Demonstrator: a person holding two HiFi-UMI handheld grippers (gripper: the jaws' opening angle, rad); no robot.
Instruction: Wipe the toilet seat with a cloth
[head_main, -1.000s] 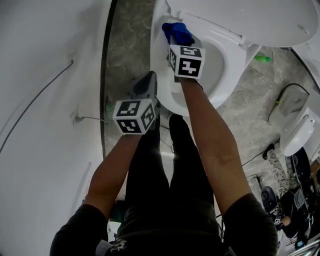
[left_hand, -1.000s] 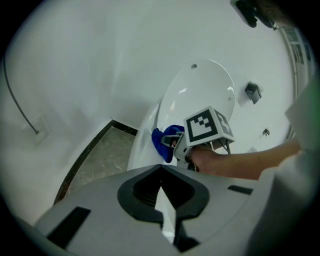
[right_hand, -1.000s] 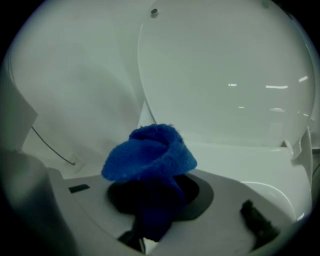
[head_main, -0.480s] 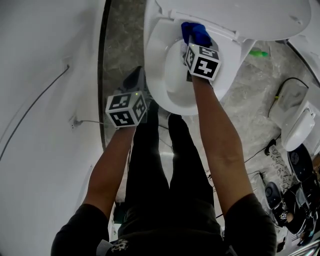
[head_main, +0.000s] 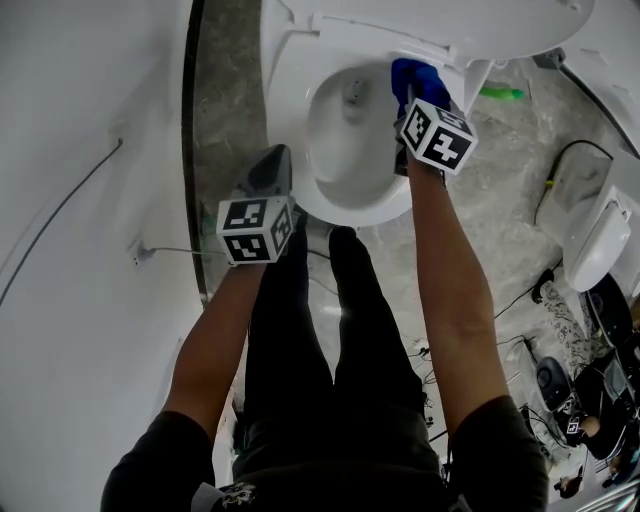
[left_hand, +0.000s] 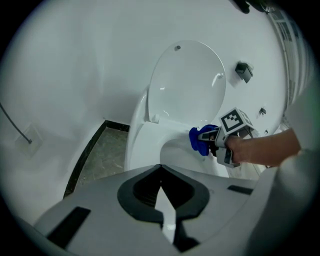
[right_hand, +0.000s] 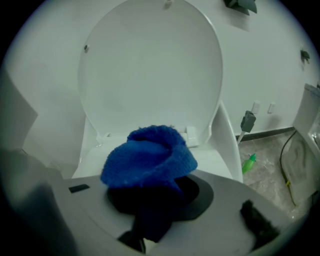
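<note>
— where's the cloth (right_hand: 150, 157)?
— the right gripper (head_main: 408, 100) has its fingers clamped on it, at the seat's (head_main: 290, 130) far right by the hinge (right_hand: 191, 134). the seat's right side runs near from there.
— left gripper (head_main: 278, 160)?
— fingers together, empty, off the seat's left edge.

Looking down on grey mottled stone floor (head_main: 225, 100), bearing white ceramic toilet (head_main: 288, 130) and, lying near its base at right, small green plastic bottle (head_main: 500, 93).
</note>
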